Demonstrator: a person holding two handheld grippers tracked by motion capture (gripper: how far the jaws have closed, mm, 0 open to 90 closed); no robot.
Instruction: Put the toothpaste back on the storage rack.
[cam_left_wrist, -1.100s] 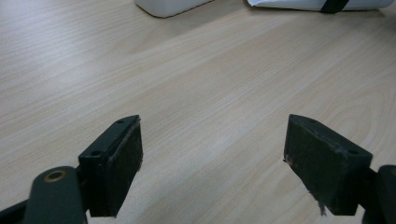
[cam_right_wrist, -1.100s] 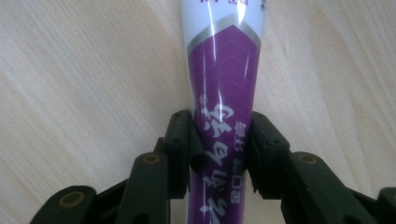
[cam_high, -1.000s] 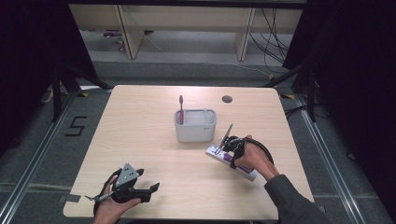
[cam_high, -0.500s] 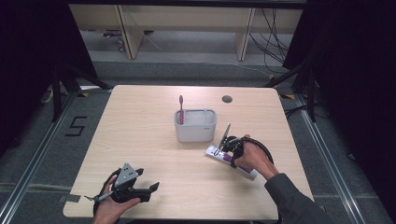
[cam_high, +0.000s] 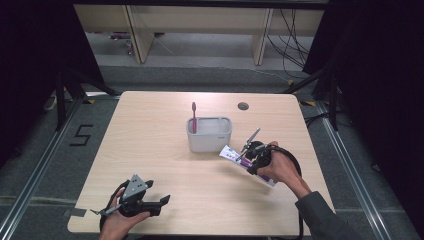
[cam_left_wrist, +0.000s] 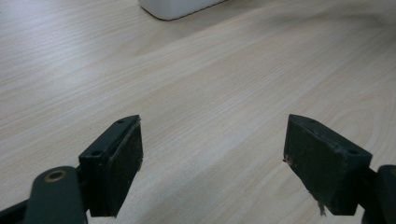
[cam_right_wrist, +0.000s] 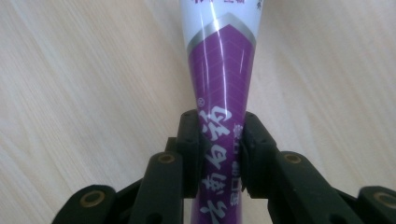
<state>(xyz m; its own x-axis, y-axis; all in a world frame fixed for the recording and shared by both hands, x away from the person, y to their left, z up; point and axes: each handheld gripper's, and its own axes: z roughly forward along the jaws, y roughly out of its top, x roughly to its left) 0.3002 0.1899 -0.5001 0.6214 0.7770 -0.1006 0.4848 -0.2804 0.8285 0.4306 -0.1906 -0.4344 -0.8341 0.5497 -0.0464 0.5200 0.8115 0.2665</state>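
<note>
A purple and white toothpaste tube (cam_high: 231, 153) lies tilted just right of the white container (cam_high: 210, 142), its white end close to the container's wall. My right gripper (cam_high: 248, 161) is shut on the tube's purple part; its jaws have just been closing on it. In the right gripper view both pads squeeze the tube (cam_right_wrist: 222, 70) between the right gripper's (cam_right_wrist: 219, 122) tips, above the tabletop. A red toothbrush (cam_high: 194, 115) stands in the container. My left gripper (cam_high: 159, 205) rests near the table's front left edge, open, with bare wood between the left gripper's (cam_left_wrist: 212, 154) jaws.
The wooden table (cam_high: 145, 135) has a small round cable hole (cam_high: 243, 106) at the back right. The container's corner (cam_left_wrist: 177, 7) shows far ahead of the left gripper. Shelving and cables stand beyond the table's far edge.
My right hand has risen a little with the tube, whose white end has swung toward the container. The left hand has kept still.
</note>
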